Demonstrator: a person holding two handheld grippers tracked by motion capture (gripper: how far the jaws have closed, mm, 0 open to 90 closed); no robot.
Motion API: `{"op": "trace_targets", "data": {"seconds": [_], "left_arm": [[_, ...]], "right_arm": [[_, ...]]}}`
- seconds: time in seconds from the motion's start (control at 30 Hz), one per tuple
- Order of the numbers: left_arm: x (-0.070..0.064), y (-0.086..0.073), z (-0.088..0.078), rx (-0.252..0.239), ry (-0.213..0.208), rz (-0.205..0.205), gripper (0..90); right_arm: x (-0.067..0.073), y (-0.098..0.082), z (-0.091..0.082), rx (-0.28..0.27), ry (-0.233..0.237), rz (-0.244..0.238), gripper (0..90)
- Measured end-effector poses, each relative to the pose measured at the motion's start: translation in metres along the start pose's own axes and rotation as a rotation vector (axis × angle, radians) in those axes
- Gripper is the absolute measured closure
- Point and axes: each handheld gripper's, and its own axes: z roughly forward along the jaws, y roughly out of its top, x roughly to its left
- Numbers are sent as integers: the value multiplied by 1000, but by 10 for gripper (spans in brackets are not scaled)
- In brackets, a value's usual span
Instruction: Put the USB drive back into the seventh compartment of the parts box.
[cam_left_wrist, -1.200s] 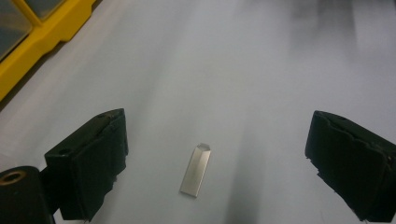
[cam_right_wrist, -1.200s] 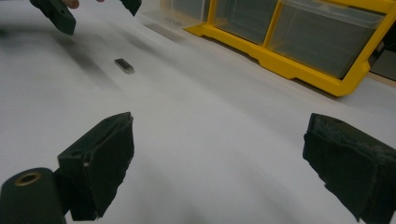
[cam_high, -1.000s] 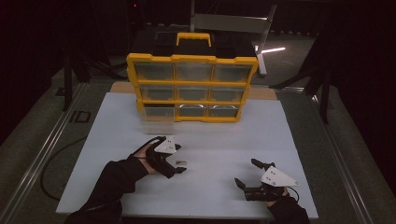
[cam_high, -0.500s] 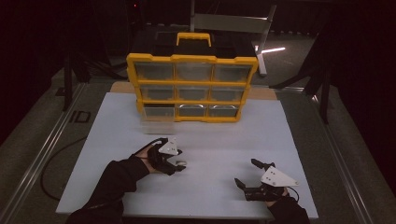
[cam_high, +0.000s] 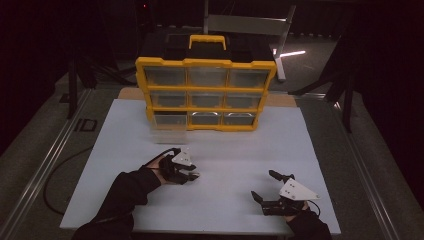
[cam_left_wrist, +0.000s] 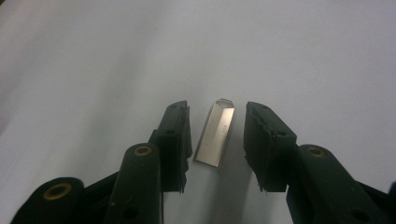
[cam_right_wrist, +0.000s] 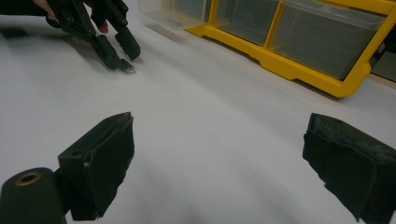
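Between the pads of my left gripper (cam_left_wrist: 217, 135) lies a small metal piece (cam_left_wrist: 215, 134), flat on the white table (cam_high: 240, 145). Its jaws have just been closing around it, but gaps remain on both sides, so no grip yet. My right gripper (cam_high: 266, 186) rests wide open and empty near the table's front edge. Beyond stands the yellow drawer cabinet (cam_high: 205, 92), its bottom-left drawer (cam_high: 167, 129) pulled out. Pinching, lifting and stowing the piece are, I judge, all left.

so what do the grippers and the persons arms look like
Both grippers are black with two blocky padded jaws and brass-coloured pivot rivets. The left gripper and right gripper each carry a pale grey three-cornered plate on top. A thin dark cable trails from the left one. Black sleeves cover the forearms.
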Motion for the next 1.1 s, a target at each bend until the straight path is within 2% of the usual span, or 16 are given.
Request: {"op": "trace_targets", "data": {"seconds": [0.03, 0.13, 0.47, 0.7, 0.83, 1.1], "left_arm": [[0, 0, 0, 2, -6, 2, 651], [1, 1, 2, 1, -13, -4, 690], [3, 3, 4, 6, -34, -23, 784], [3, 4, 4, 15, -40, -25, 793], [1, 7, 1, 13, -30, -4, 795], [-2, 13, -7, 10, -32, 8, 795]], "right_arm": [[0, 0, 0, 2, -1, 0, 91], [0, 0, 0, 1, 0, 0, 91], [-1, -1, 1, 3, 0, 1, 91], [0, 0, 1, 3, 0, 1, 91], [-1, 0, 1, 0, -3, 2, 91], [0, 0, 0, 1, -4, -2, 91]]}}
